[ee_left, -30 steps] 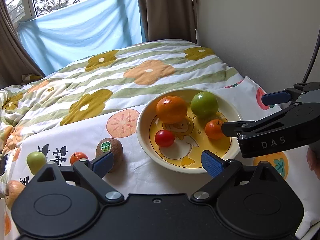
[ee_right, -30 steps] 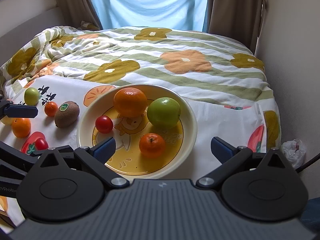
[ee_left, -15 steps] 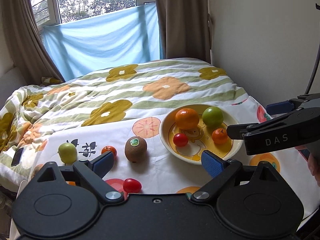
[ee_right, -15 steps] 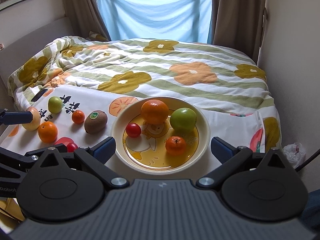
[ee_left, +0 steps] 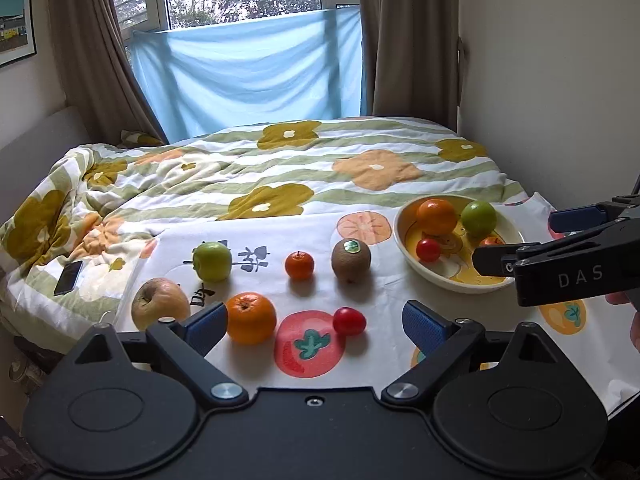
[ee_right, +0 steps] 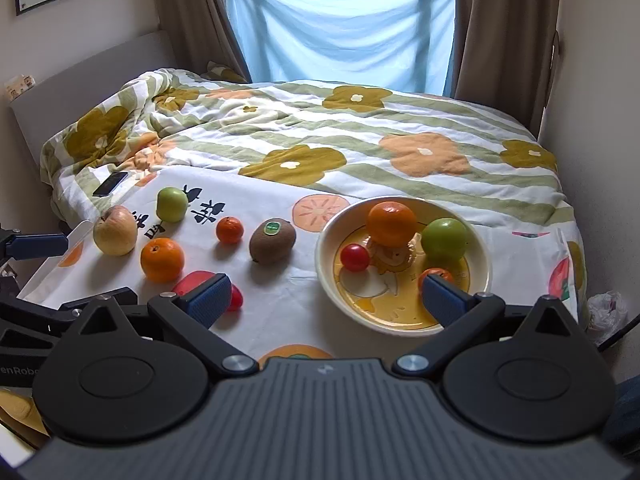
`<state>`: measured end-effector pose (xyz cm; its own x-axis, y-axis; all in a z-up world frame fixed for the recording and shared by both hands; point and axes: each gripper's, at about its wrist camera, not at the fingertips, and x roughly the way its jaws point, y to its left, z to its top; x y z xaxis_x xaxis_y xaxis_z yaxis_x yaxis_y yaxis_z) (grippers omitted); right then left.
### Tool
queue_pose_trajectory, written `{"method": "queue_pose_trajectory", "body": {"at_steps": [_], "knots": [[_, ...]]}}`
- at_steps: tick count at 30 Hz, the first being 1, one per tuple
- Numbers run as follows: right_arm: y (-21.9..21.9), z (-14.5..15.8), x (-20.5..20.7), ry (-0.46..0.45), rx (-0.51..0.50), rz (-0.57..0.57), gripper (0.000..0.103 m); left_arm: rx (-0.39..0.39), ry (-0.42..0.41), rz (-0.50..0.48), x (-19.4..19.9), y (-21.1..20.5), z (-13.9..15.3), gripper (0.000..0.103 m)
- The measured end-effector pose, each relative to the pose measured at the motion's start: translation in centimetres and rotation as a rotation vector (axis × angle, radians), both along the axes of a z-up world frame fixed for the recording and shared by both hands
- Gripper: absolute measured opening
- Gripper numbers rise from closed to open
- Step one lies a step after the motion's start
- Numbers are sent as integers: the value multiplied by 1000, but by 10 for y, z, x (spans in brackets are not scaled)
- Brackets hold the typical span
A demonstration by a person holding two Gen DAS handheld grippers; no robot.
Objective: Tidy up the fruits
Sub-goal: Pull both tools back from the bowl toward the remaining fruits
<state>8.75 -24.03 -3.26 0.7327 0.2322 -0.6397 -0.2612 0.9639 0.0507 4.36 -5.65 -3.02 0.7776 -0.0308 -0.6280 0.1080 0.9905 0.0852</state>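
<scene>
The left gripper [ee_left: 314,326] is released and empty; an orange [ee_left: 251,318] lies beside its left finger. The right gripper [ee_right: 326,296] is also released, above the bowl's [ee_right: 328,236] near rim.

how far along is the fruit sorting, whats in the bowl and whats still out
Done: four fruits sit in the bowl: orange, green apple, tomato, mandarin.
In hand: nothing; left gripper and right gripper are both open and empty.
Left: six on the cloth, including the kiwi and yellowish apple.
</scene>
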Motion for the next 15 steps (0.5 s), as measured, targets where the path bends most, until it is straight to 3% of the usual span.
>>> {"method": "queue_pose_trajectory", "body": {"at_steps": [8,15], "knots": [[57,-12,-11,12,27,-13,103,13,18,16,1,61,-10,97],[103,-30,-7,22,50,-34,103,61,16,9,26,109,-24,97]]}}
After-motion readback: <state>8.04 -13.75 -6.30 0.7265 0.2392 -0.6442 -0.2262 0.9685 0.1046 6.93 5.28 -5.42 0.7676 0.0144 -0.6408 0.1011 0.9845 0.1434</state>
